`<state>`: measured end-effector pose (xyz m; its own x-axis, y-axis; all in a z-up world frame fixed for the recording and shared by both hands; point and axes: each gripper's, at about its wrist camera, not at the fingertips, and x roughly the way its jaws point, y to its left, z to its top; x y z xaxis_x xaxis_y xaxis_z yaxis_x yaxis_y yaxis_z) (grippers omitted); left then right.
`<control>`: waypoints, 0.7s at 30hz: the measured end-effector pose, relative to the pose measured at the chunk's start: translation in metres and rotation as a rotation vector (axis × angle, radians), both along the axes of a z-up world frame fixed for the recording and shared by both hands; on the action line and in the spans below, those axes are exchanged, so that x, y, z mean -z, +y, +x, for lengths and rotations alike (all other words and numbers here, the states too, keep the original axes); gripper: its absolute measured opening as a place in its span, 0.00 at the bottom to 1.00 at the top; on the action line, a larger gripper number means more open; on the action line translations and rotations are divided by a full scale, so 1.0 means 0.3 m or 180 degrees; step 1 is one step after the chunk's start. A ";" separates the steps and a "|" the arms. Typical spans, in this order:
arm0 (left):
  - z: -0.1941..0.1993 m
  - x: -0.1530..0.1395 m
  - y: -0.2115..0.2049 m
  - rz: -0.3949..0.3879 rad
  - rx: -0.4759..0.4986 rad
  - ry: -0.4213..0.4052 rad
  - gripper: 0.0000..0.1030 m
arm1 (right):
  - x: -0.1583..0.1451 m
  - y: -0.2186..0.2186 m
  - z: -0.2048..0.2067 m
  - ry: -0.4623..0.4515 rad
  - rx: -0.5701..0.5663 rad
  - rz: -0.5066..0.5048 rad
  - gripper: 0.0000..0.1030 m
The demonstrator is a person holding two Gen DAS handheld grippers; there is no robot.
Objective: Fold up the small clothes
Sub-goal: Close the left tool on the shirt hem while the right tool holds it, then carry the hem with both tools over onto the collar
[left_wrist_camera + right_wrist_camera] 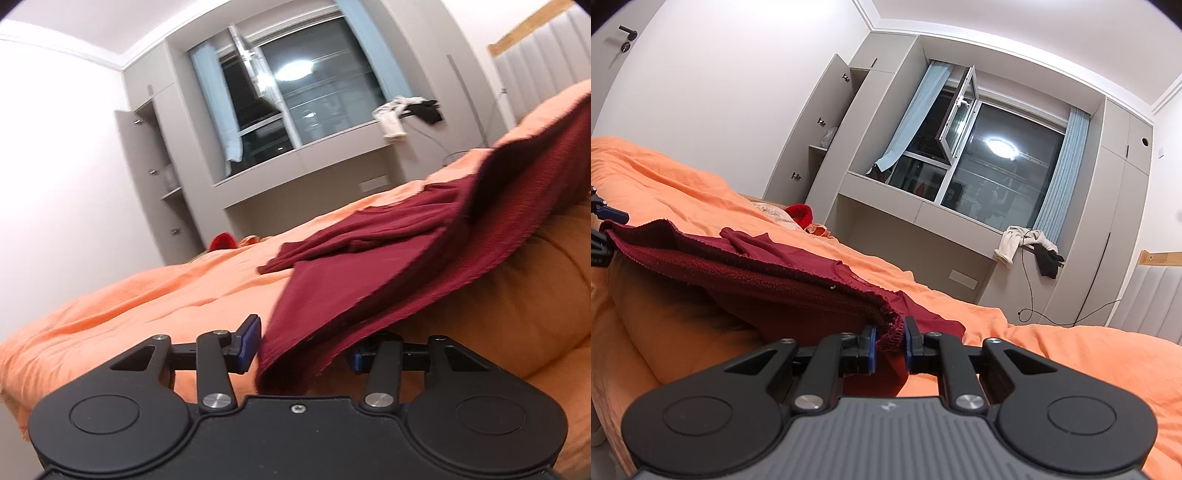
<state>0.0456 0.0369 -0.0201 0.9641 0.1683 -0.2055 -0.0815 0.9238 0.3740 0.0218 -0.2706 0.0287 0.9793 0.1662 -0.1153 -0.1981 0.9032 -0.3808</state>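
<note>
A dark red garment (369,266) lies on the orange bed cover (129,295). Its near hem is lifted off the bed and stretched between my two grippers. My left gripper (301,349) stands wide open with a corner of the hem draped between its blue pads; the right pad is partly hidden under the cloth. My right gripper (889,341) is shut on the other corner of the garment (757,273). The left gripper also shows at the far left edge of the right wrist view (605,221).
A red item (799,214) lies at the far end of the bed. Grey cabinets and a window sill (923,210) with hanging clothes (1027,243) stand beyond the bed. A padded headboard (1152,295) is to the right.
</note>
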 end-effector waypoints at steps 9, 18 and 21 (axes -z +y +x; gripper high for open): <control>-0.036 -0.018 0.020 -0.0022 -0.0070 -0.0121 0.16 | -0.008 -0.002 0.000 -0.0011 0.0026 0.0009 0.15; -0.091 -0.052 0.029 -0.0123 -0.0053 -0.0375 0.07 | -0.007 0.000 -0.024 -0.0121 0.0070 0.0057 0.15; -0.110 -0.079 0.027 -0.0222 -0.0025 -0.0536 0.06 | -0.009 -0.005 -0.060 -0.0354 0.0110 0.0100 0.13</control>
